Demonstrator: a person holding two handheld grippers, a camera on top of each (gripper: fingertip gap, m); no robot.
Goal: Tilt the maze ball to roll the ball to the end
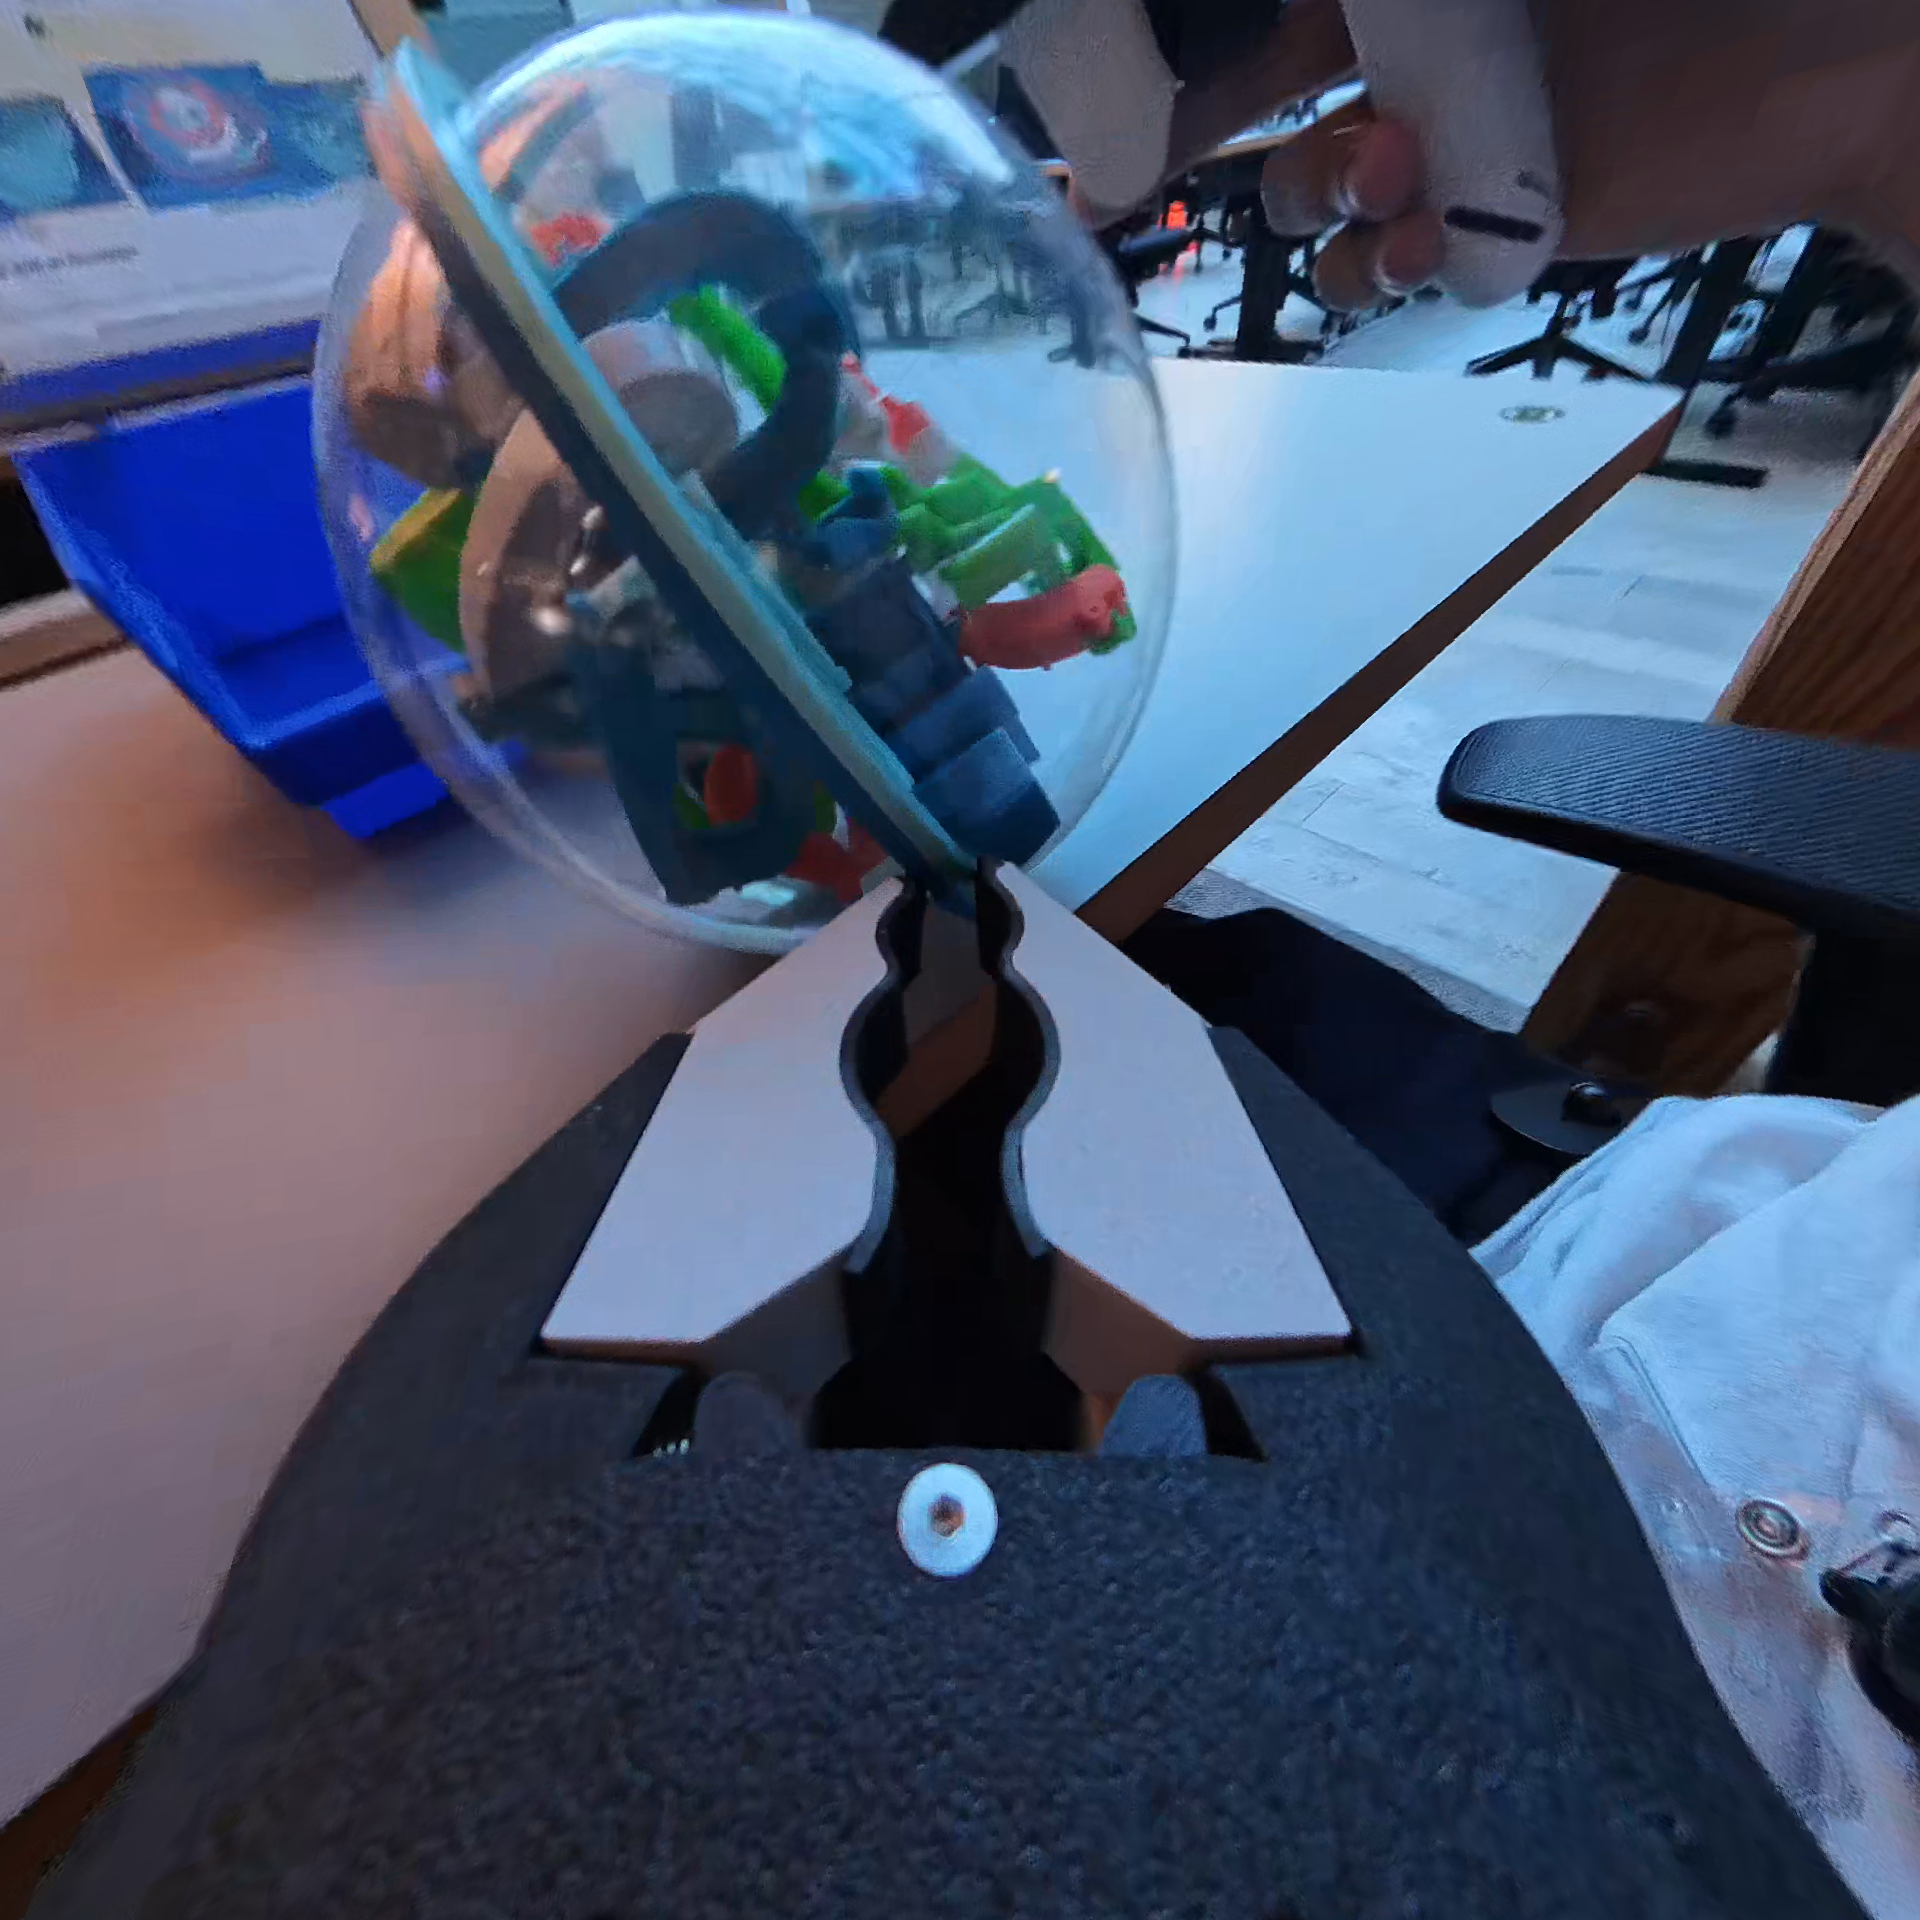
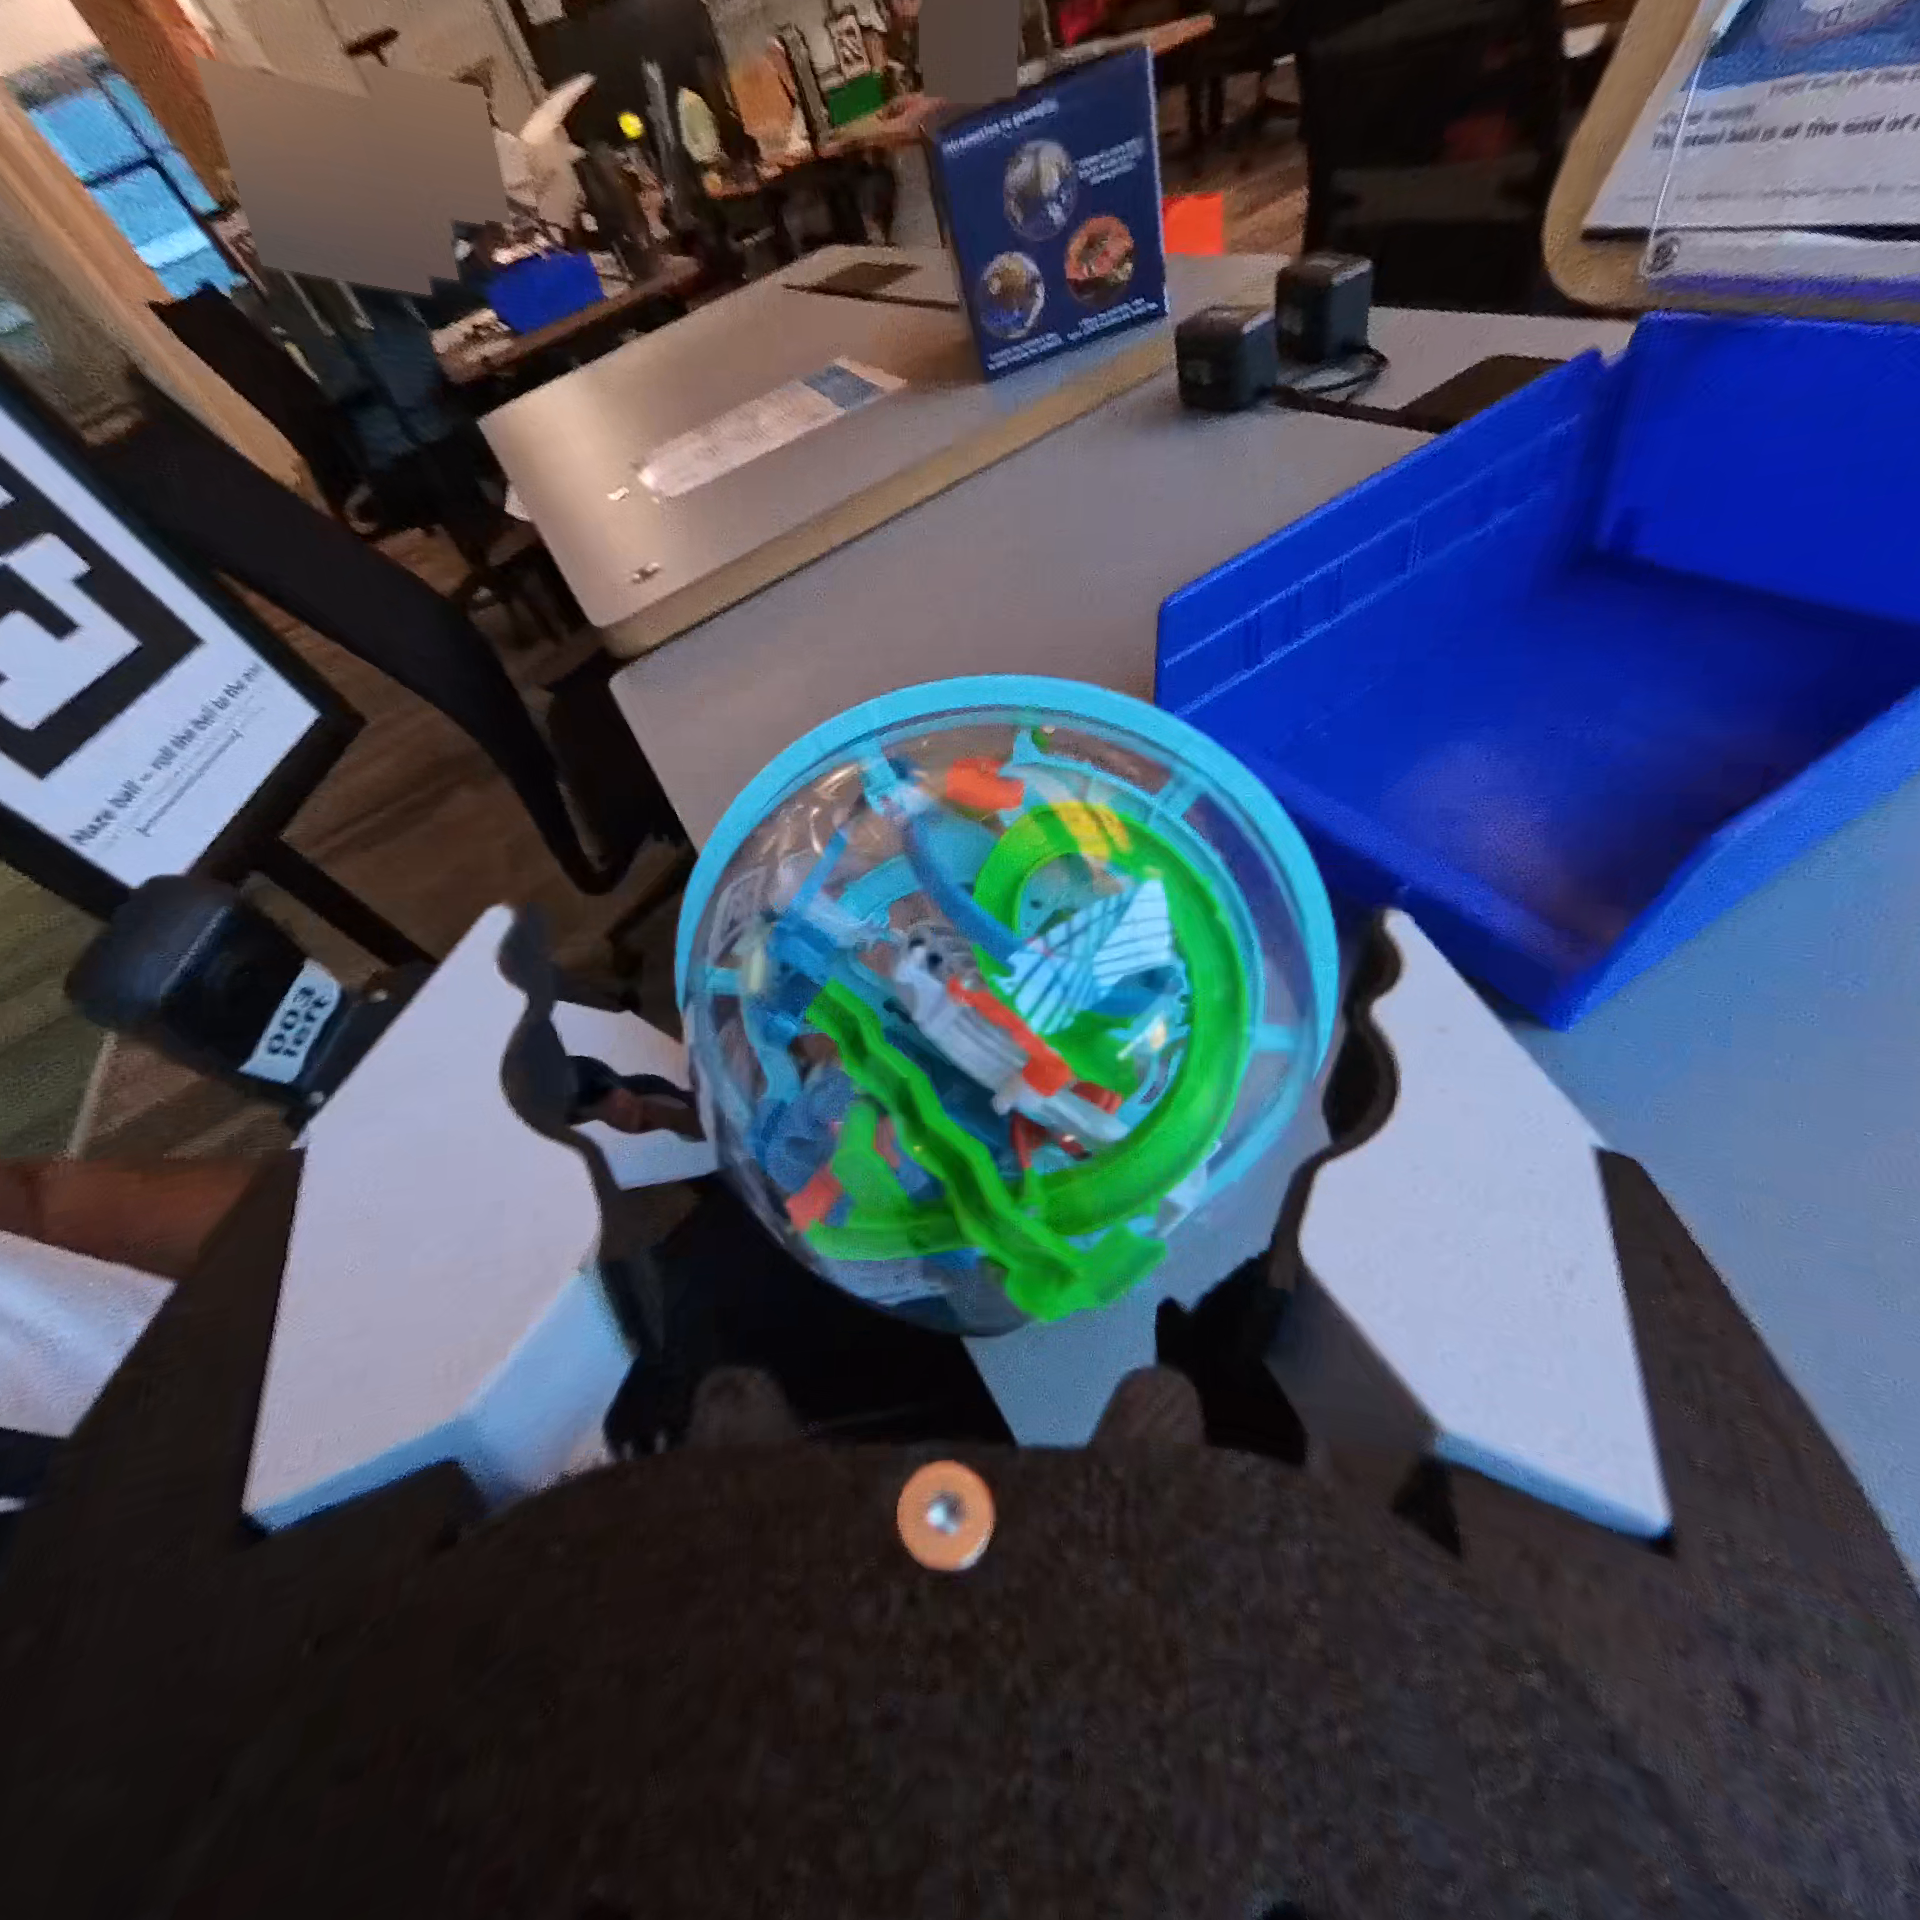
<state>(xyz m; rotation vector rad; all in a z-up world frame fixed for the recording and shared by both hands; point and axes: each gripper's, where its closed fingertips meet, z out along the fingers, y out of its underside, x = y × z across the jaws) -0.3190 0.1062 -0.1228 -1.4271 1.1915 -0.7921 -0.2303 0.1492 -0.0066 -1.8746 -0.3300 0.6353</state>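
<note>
**Maze ball held by two grippers above the tabletop**

The maze ball (image 2: 1003, 1003) is a clear, hard plastic sphere with a light blue rim (image 2: 1304, 883) round its middle and green, blue and orange tracks inside. I judge it light and stiff, but smooth and slippery on the domes; the raised rim is the sure place to take hold. A drop could crack the shell.

In the left wrist view the left gripper (image 1: 951, 894) has its jaws clenched on the lower edge of that rim, at about 6 o'clock on the sphere (image 1: 743, 478), which stands tilted with the rim running from 11 to 5 o'clock. In the right wrist view the right gripper (image 2: 940, 1023) has its jaws spread wide at 9 and 3 o'clock of the sphere; they seem to cradle its sides, though blur leaves actual contact unsure. The sphere is lifted clear of the tabletop (image 2: 1039, 582).

Count: one maze ball, two grippers, one blue bin (image 2: 1621, 665) at 2 o'clock of the sphere in the right wrist view. The small rolling ball inside cannot be picked out.
</note>
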